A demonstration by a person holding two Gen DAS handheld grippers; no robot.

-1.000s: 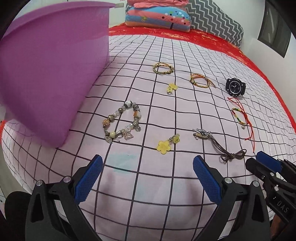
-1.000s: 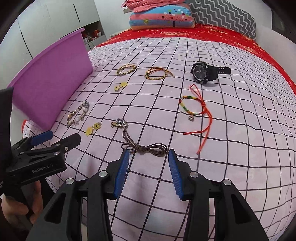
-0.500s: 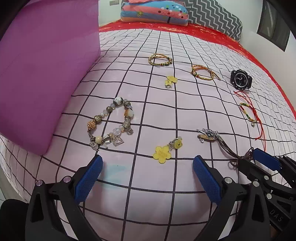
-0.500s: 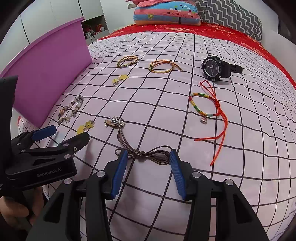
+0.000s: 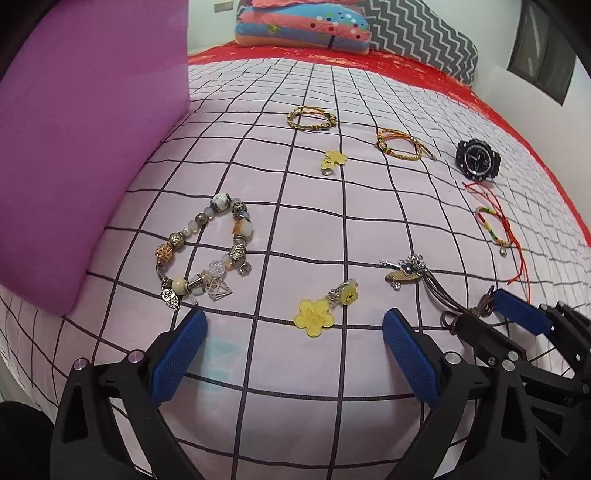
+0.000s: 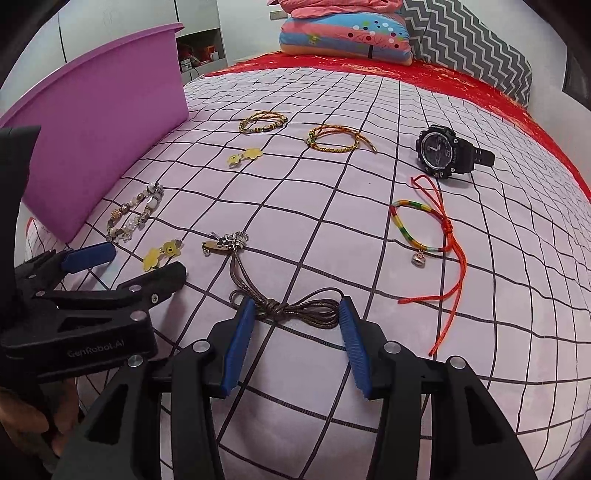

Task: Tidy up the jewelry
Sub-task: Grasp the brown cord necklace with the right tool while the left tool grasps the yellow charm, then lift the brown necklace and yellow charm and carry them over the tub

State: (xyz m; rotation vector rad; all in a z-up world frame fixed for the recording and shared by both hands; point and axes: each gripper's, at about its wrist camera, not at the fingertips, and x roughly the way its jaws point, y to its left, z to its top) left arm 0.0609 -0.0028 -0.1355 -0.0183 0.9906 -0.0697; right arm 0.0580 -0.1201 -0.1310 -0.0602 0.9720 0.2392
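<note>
Jewelry lies spread on a pink checked bedspread (image 5: 258, 147). My left gripper (image 5: 291, 325) is open, low over the bed, with a yellow flower charm (image 5: 316, 316) between its fingers and a beaded bracelet (image 5: 207, 247) just ahead on the left. My right gripper (image 6: 297, 314) is open, its fingers on either side of the knotted end of a brown cord necklace (image 6: 291, 308); its metal pendant (image 6: 225, 242) lies ahead. The necklace also shows in the left wrist view (image 5: 436, 291).
A purple tub (image 5: 74, 140) stands at the left edge of the bed. Further off lie two woven bracelets (image 6: 262, 122) (image 6: 336, 142), a second yellow charm (image 6: 245, 157), a black watch (image 6: 443, 151) and a rainbow string bracelet (image 6: 421, 225). Pillows (image 6: 343, 35) lie at the head.
Both grippers have moved forward and down toward the bed. The right fingers now straddle the brown cord's knot, and the left fingers flank the yellow charm. Both stay open.
</note>
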